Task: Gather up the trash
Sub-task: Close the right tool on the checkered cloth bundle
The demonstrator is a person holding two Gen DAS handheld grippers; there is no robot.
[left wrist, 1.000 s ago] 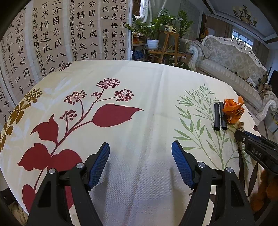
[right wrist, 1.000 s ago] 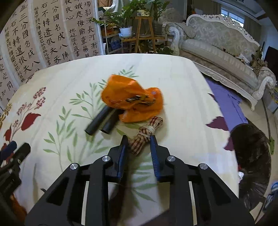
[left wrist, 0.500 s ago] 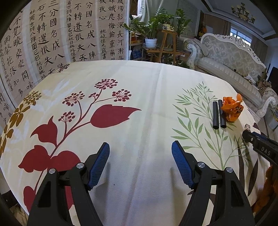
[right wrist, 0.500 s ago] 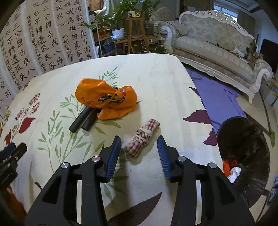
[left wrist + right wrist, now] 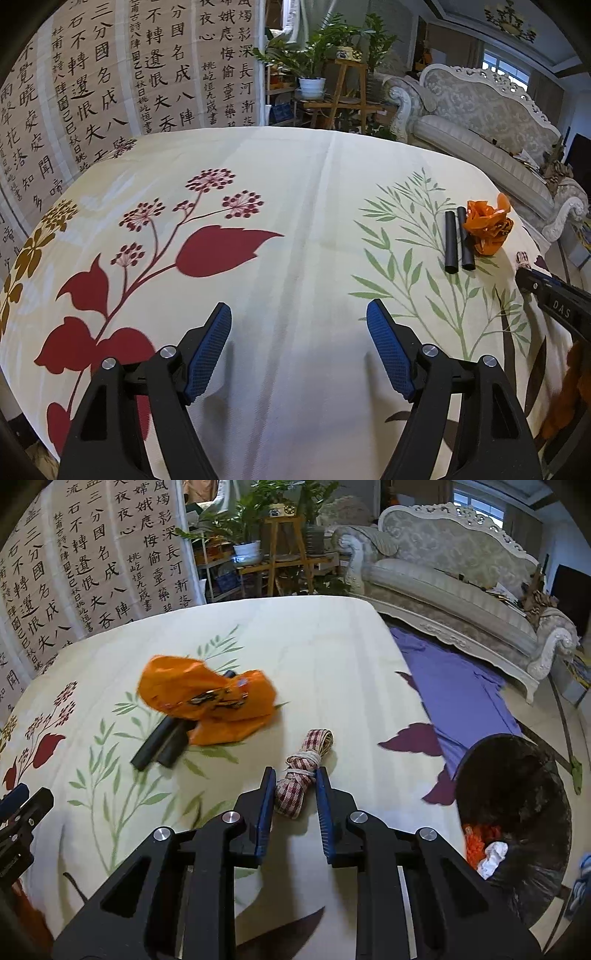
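A: How many things do we count on the tablecloth (image 5: pixel 332 657)?

B: We count two black tubes (image 5: pixel 159 744) lying side by side, one crumpled orange bag (image 5: pixel 207 698) and one bundle of checked cloth (image 5: pixel 301 771) tied with string.

A: And off the table?

B: We see one dark bin (image 5: pixel 517 775), with one orange scrap (image 5: pixel 476 840) and one white wad (image 5: pixel 493 853) inside.

A: Grippers?

B: Two.

Red-checked cloth roll (image 5: pixel 301 775), orange bag (image 5: pixel 207 698) (black print), black tubes (image 5: pixel 159 744).
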